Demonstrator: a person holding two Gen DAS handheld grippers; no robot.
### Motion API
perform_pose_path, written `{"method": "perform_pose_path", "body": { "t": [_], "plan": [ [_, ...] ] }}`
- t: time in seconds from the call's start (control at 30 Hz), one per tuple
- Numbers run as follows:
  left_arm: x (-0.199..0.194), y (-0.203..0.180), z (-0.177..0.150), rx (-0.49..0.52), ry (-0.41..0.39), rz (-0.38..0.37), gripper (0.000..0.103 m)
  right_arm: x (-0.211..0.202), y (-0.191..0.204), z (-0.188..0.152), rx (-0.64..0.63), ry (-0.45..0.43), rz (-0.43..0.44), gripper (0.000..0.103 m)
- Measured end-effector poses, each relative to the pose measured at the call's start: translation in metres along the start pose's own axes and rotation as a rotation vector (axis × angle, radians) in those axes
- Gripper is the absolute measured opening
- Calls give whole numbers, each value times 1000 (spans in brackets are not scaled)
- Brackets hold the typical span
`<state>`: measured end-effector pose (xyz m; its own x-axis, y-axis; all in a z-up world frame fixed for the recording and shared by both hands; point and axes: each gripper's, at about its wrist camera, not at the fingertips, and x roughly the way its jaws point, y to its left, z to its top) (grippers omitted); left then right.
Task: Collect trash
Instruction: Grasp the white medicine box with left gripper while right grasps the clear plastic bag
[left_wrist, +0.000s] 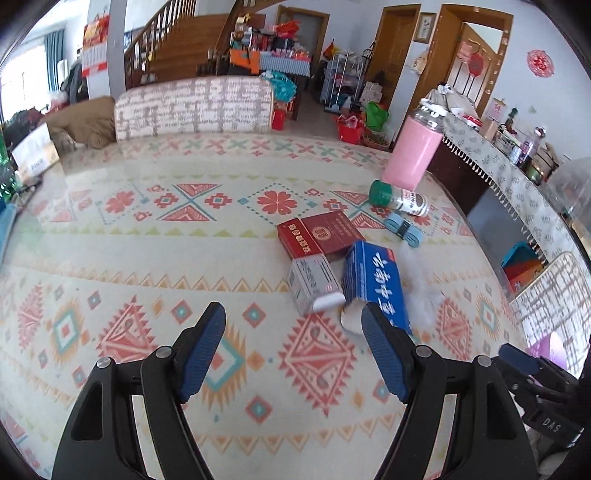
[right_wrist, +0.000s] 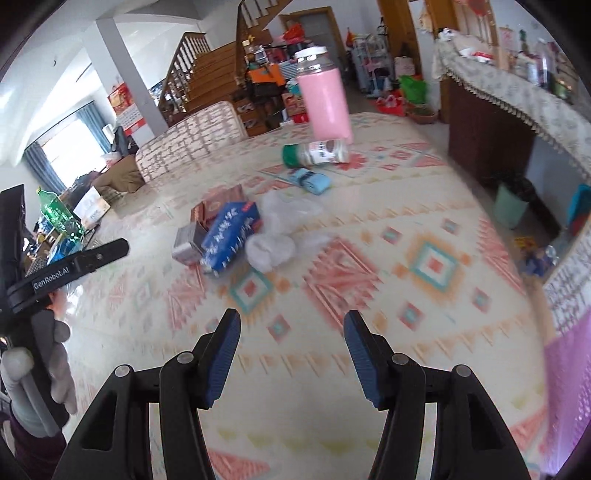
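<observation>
Trash lies clustered mid-worktop on the patterned cloth: a red cardboard box, a grey carton, a blue printed box and crumpled clear plastic. Left claw and right claw hover over the cloth, each parted and empty.

We see a cream tablecloth patterned with coral, teal and orange diamonds and flowers. On it lie a dark red box, a grey-and-white box, a blue box with white characters, a green-capped bottle and a pink tumbler. Our gripper pads are blue.
</observation>
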<state>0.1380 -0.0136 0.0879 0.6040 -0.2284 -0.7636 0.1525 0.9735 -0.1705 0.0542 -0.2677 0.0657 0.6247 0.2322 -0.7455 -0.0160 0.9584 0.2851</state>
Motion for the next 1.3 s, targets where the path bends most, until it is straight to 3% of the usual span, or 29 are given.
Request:
{"method": "perform_pose_path", "body": {
  "t": [0.43, 0.83, 0.93, 1.03, 1.3],
  "plan": [
    [67, -7, 23, -26, 77, -32, 75, 77, 1, 52, 4, 44, 28, 62],
    [100, -8, 14, -35, 141, -42, 66, 117, 10, 64, -3, 83, 42, 62],
    [101, -8, 12, -38, 142, -41, 58, 119, 11, 63, -8, 76, 40, 59],
    [100, -9, 11, -44, 147, -48, 35, 119, 11, 61, -7, 73, 50, 51],
    [74, -17, 0, -46, 114, -52, 33, 105, 11, 47, 2, 58, 67, 43]
  ]
}}
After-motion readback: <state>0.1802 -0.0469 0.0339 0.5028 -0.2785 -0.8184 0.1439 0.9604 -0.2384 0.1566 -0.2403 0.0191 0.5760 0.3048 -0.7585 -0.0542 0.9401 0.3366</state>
